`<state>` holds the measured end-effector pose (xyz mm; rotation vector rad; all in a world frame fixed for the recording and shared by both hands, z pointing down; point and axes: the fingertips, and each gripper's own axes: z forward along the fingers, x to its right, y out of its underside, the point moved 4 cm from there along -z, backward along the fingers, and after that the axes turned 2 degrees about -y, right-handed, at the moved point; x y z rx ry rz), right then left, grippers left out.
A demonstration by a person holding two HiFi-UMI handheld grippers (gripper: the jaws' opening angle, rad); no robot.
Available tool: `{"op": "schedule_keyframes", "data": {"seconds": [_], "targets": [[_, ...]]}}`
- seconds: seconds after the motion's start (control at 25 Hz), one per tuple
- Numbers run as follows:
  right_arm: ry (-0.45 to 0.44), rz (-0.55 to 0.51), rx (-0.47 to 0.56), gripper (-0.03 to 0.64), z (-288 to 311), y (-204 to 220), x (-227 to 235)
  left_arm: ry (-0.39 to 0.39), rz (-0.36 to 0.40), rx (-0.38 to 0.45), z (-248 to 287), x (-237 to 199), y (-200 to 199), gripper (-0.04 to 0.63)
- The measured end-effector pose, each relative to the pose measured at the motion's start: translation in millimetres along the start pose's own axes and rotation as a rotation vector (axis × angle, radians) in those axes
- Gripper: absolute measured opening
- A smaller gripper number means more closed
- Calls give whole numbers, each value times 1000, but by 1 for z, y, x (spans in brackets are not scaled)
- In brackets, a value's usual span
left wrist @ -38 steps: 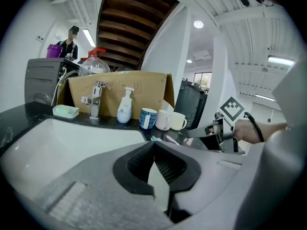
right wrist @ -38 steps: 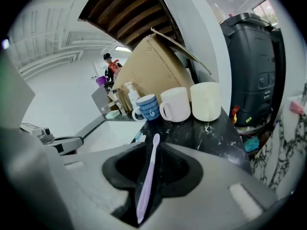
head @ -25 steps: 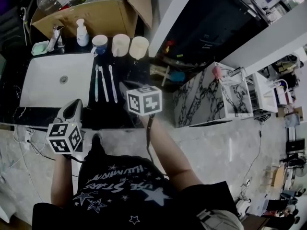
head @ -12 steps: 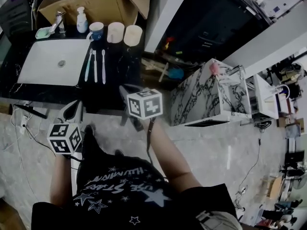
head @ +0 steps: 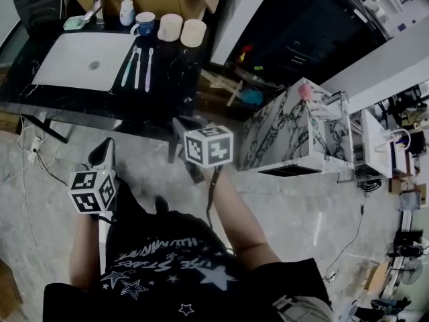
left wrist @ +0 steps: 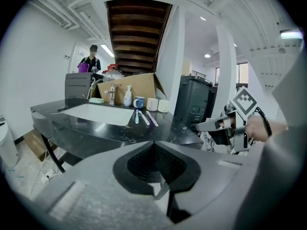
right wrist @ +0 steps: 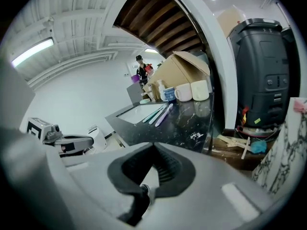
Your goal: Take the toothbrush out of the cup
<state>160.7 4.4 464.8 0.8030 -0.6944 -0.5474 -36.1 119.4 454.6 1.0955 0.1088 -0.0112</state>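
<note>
- Three toothbrushes (head: 138, 66) lie side by side on the counter (head: 175, 79), just beside the right edge of the sink (head: 64, 72). I see none standing in the cups (head: 169, 27) along the back edge.
- From that I judge the taking-out finished, with no step left in hand.
- My left gripper (head: 106, 146) has its jaws pressed together with nothing between them. My right gripper (head: 179, 125) is the same, closed and empty.
- Both hang over the floor, well apart from the counter's front edge.
- Any next move calls only for confirming the cups are empty, since I can't see inside them from here.
</note>
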Motion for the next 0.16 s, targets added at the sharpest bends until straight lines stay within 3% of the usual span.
{"op": "schedule_keyframes", "data": {"seconds": [0.16], "targets": [[-17, -17, 8, 3, 1, 6, -9, -37, -45, 6, -10, -9, 8, 8]]}}
